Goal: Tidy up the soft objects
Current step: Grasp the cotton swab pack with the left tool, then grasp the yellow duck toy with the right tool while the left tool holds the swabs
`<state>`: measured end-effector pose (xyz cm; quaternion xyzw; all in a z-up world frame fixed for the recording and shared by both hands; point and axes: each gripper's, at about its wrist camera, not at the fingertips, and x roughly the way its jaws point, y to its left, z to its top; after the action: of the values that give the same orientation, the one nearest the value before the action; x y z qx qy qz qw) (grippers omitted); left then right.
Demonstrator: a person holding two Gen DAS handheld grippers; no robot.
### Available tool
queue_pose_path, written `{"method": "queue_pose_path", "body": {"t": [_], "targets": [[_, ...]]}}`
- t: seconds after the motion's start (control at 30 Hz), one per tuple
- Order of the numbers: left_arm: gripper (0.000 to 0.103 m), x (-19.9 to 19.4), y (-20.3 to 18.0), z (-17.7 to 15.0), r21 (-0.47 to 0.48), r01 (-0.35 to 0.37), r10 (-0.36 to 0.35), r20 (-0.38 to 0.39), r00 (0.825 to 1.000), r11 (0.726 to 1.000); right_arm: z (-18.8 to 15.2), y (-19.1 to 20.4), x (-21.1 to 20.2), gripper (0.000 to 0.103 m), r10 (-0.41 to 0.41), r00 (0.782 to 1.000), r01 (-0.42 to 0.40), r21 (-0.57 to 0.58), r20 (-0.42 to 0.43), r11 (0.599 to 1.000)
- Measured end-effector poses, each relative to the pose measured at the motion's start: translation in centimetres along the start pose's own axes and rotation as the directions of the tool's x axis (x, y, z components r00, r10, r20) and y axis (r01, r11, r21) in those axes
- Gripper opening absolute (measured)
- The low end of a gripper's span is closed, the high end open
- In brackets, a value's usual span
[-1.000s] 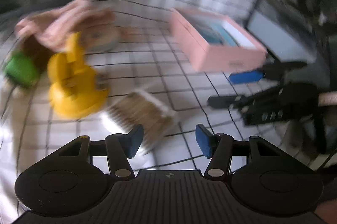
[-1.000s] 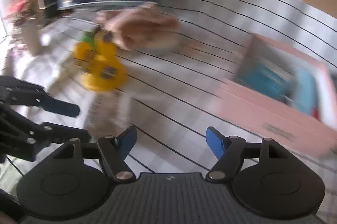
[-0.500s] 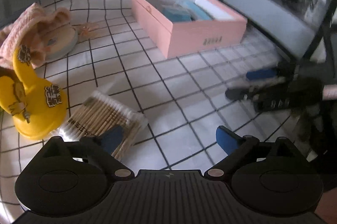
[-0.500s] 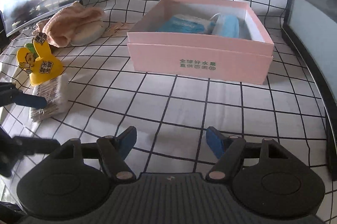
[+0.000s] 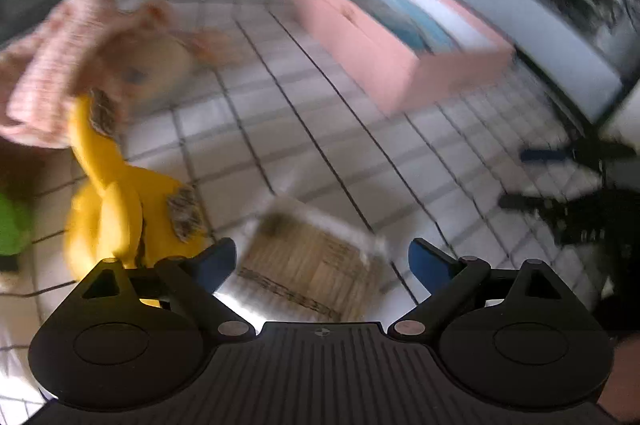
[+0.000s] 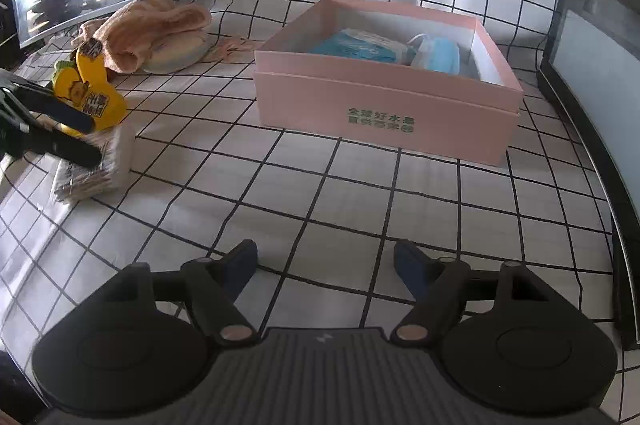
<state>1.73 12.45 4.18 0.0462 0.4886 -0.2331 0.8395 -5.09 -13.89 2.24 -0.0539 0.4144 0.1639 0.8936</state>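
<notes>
On checked cloth (image 6: 320, 193), one pink box (image 6: 384, 113), one swab pack (image 6: 100, 165), both tongs (image 5: 320, 261) (image 6: 324, 265) spread, empty.

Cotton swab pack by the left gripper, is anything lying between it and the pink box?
Nothing visible does. From the cotton swab pack to the pink box only bare checked cloth shows. The yellow toy sits behind the pack, off that line.

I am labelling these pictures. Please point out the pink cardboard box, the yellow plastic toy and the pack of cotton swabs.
pink cardboard box (image 6: 384, 113): right wrist view, front wall.
yellow plastic toy (image 6: 105, 101): right wrist view, body.
pack of cotton swabs (image 5: 308, 261): left wrist view, middle.
</notes>
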Motion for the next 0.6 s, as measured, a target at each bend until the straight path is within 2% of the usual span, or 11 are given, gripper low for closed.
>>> {"method": "queue_pose_path", "body": {"t": [0.1,0.17,0.33,0.37,0.5,0.6], "targets": [[0.097,1.2,-1.5,-0.4,0.111,-0.073,0.077,-0.036,0.996,0.991,-0.2,0.3,0.0,0.082,-0.001,1.000,0.001,-0.018,0.007,1.000],[0.097,1.6,-1.7,-0.6,0.124,-0.097,0.102,-0.036,0.994,0.988,-0.4,0.4,0.0,0.084,-0.001,1.000,0.001,-0.018,0.014,1.000],[0.098,1.7,-1.8,-0.5,0.090,-0.113,0.116,-0.027,0.993,0.989,-0.7,0.6,0.1,0.097,0.013,0.999,-0.012,-0.025,0.031,1.000],[0.098,1.7,-1.9,-0.5,0.085,-0.118,0.121,-0.025,0.992,0.989,-0.8,0.7,0.2,0.103,0.015,0.999,-0.014,-0.025,0.033,1.000],[0.097,1.6,-2.0,-0.7,0.044,-0.149,0.149,-0.002,0.989,0.988,-0.7,1.0,0.5,0.103,0.023,1.000,-0.023,-0.037,0.008,0.999],[0.085,0.9,-2.2,-1.3,-0.019,-0.175,0.176,0.039,0.984,0.984,-0.2,0.9,0.7,0.103,0.035,0.999,-0.036,-0.054,-0.032,0.998]]}}
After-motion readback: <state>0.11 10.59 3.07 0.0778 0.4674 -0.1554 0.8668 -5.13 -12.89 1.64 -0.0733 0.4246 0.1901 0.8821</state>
